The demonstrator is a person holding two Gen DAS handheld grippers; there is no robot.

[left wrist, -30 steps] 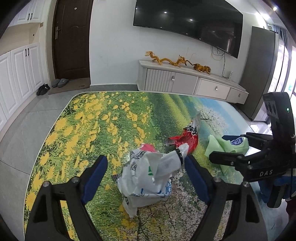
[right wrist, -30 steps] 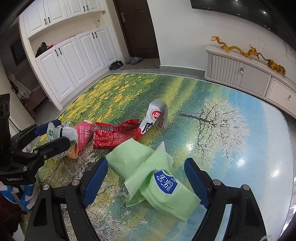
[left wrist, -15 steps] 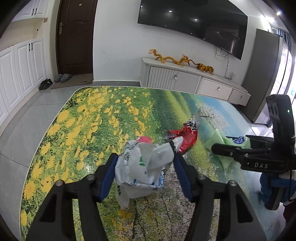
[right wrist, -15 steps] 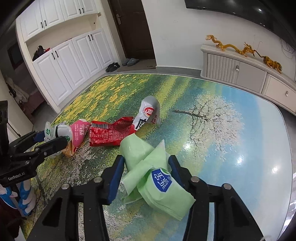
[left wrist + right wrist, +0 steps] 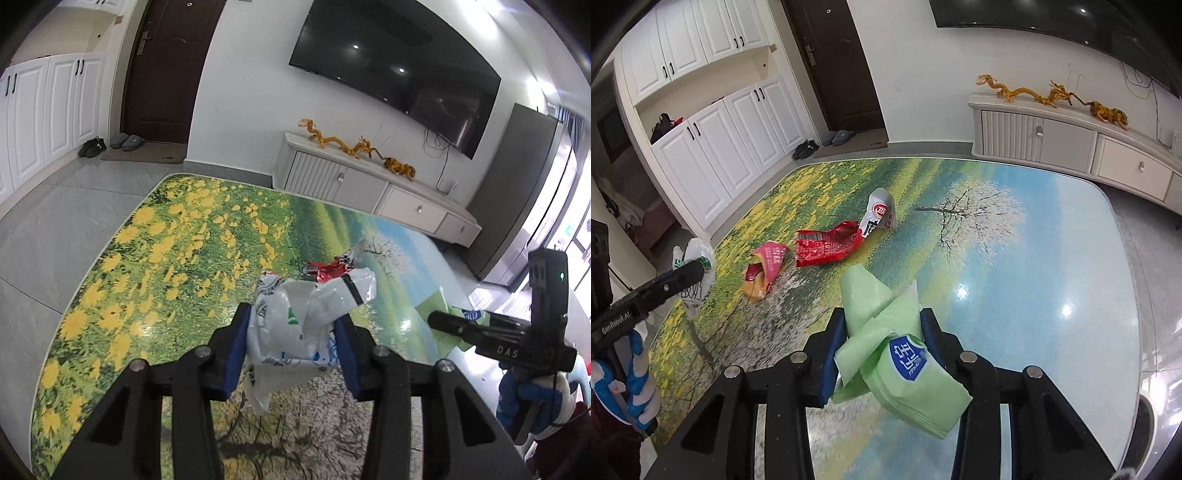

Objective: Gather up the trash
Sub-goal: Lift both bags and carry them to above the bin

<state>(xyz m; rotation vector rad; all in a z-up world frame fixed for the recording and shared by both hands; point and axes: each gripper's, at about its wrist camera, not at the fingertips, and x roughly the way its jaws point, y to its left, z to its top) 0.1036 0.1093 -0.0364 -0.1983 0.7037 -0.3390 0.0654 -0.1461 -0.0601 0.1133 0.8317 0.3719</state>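
While pinched, white bag (image 5: 295, 328) sits btwn left fingers (image 5: 236, 350).

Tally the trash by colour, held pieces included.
White plastic bag, in the left hand-held gripper: 1
Green packaging, in the right hand-held gripper: 1
Red wrapper: 1
Pink wrapper: 1
White-and-red wrapper: 1
Total: 5

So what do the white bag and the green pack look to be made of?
White bag: thin, semi-translucent plastic film, crumpled and glossy. Green pack: soft matte plastic, probably folded bags in a stack; it droops from the grip.
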